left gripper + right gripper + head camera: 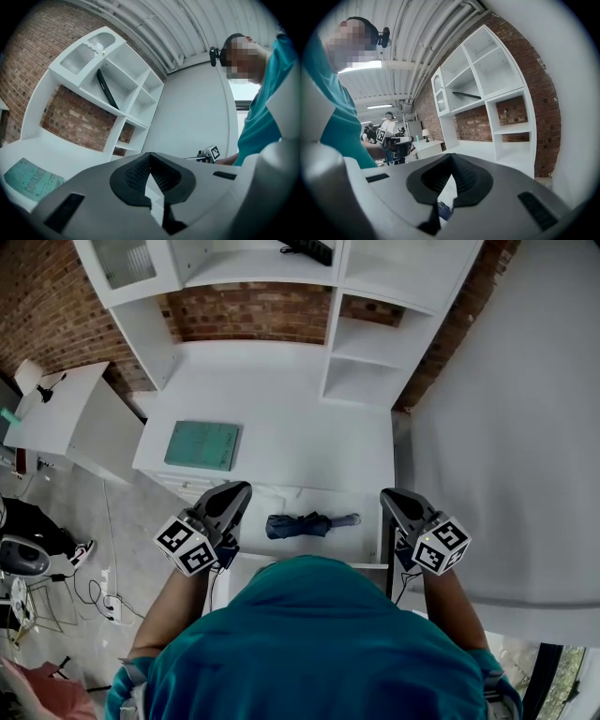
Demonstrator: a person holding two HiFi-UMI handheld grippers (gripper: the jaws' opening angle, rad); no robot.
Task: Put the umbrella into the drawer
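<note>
In the head view, a folded umbrella [305, 525] of dark blue cloth, rolled into a short tube, is seen lying flat in the open white drawer [368, 542] (crosswise, between the two tools and touching neither). The left tool [236, 493] and right tool [391, 500] are held over the drawer's two ends. A thin teal book [202, 445] is laid on the smooth white worktop [309, 418], which is backed by rough red brick [248, 313].

In the left gripper view, the black ribbed pads [136, 173] are pressed together with nothing between them. Boxy white shelves [126, 89] are seen beyond.

In the right gripper view, that tool's ribbed pads are likewise pressed together on nothing, and a scrap of the blue umbrella is glimpsed below them.
</note>
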